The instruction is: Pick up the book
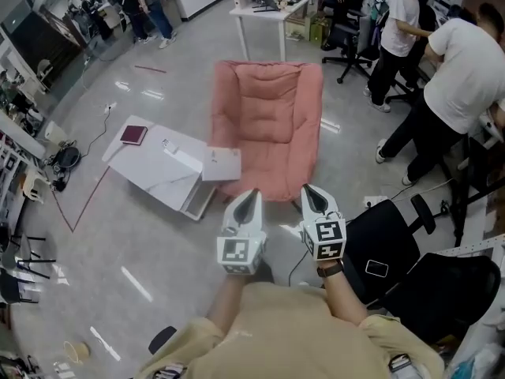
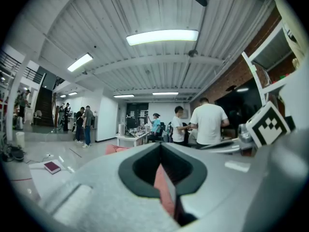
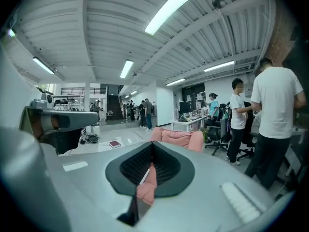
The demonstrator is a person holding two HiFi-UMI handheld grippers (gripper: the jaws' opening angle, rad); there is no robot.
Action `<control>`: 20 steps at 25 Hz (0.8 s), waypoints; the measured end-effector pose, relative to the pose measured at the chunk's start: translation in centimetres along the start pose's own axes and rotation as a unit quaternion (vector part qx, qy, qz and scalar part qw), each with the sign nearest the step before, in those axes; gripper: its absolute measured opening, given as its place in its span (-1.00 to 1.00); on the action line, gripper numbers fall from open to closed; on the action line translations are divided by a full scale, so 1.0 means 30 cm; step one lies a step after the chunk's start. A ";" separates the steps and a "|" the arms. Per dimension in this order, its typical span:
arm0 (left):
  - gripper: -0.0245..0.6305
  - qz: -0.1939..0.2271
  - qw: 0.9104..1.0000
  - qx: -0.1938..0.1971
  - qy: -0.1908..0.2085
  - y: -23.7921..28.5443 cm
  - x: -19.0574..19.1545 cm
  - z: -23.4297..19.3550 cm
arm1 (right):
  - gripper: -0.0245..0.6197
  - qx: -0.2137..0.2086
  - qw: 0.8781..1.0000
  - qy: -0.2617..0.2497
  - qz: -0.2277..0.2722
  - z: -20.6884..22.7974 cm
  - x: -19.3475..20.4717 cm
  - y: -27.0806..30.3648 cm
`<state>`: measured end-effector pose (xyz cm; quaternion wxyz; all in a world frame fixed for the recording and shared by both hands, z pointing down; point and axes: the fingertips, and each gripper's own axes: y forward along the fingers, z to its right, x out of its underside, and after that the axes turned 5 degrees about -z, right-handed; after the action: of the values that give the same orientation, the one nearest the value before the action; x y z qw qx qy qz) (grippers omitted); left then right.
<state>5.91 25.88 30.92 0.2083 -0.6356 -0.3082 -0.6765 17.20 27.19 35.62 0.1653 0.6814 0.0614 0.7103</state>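
Observation:
A dark red book (image 1: 132,135) lies flat on the far left corner of a low white table (image 1: 158,172). It shows small in the left gripper view (image 2: 51,167) and in the right gripper view (image 3: 115,143). My left gripper (image 1: 251,194) and right gripper (image 1: 308,189) hang side by side in the air close to my chest, well short of the table and to its right. Both are shut with nothing between the jaws, as the left gripper (image 2: 161,146) and right gripper (image 3: 152,146) show in their own views. They point toward a pink floor chair (image 1: 268,125).
A white flat pad (image 1: 221,164) rests on the table's near right edge. A black office chair (image 1: 410,275) stands at my right. Several people stand at the right and at desks (image 1: 272,10) in the back. A cable and gear (image 1: 67,158) lie on the floor at left.

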 end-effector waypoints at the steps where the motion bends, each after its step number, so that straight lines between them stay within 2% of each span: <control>1: -0.92 0.001 1.000 -0.002 -0.003 0.024 -0.008 -0.060 | -0.91 -0.005 1.000 -0.004 -0.004 -0.021 -0.021 0.057; 6: -0.92 0.015 1.000 -0.013 -0.018 0.156 -0.041 -0.364 | -0.91 -0.034 0.999 -0.039 -0.007 -0.131 -0.153 0.335; 11: -0.92 0.007 1.000 -0.014 -0.018 0.235 -0.038 -0.646 | -0.91 -0.050 0.997 -0.046 -0.022 -0.238 -0.208 0.613; 16: -0.92 -0.004 0.999 -0.031 -0.034 0.240 0.014 -0.885 | -0.91 -0.099 0.991 -0.077 -0.040 -0.372 -0.236 0.834; 20: -0.92 -0.024 0.996 -0.061 -0.068 0.234 0.084 -1.066 | -0.91 -0.139 0.983 -0.096 -0.071 -0.452 -0.224 0.971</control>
<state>-13.02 -0.72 34.42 0.1313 -0.6838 -0.2948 -0.6544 -0.49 -0.41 37.50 0.3138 0.7109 -0.0056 0.6294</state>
